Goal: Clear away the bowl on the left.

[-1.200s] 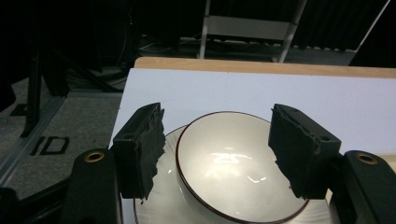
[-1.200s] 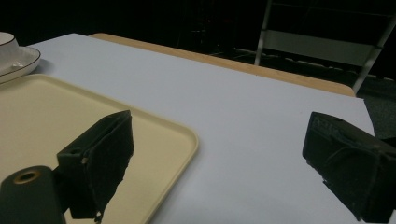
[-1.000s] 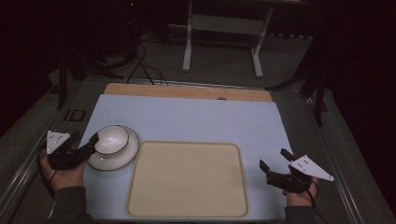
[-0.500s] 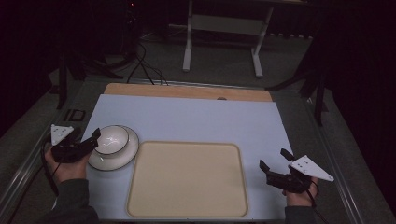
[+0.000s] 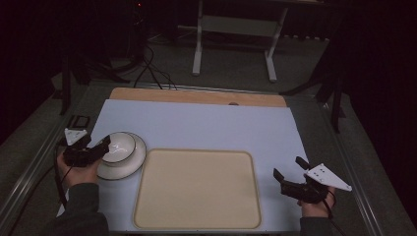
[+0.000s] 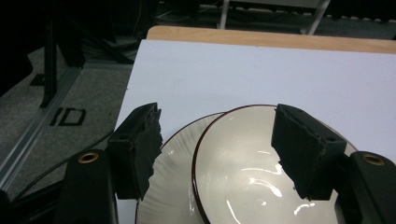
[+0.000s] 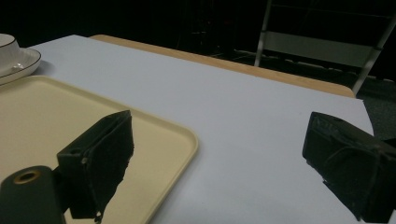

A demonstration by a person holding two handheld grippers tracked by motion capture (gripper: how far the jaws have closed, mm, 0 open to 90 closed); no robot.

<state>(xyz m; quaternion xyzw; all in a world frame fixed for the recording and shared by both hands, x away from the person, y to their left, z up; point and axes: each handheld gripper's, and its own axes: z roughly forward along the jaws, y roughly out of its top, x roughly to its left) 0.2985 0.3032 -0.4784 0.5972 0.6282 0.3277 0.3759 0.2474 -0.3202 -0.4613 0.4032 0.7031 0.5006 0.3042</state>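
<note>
Dark room, white table [image 5: 206,123] | left gripper [image 5: 101,147] jaws wide, straddling bowl [image 5: 119,146] rim, bowl on plate [image 5: 129,166] at its 3 o'clock, nearer hand | tray [image 5: 196,189] centre, bare | right gripper [image 5: 287,176] wide, idle, holding nothing, tray at 9 o'clock

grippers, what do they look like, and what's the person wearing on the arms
Both are black two-jaw tools. The left gripper and right gripper each carry a pale grey three-cornered plate; the jaws have rough black pads and brass-coloured screws. A dark cable trails from the left one. Sleeves are dark grey.

Bowl [image 5: 119,144] on plate [image 5: 129,166], left of tray [image 5: 196,190]
</note>
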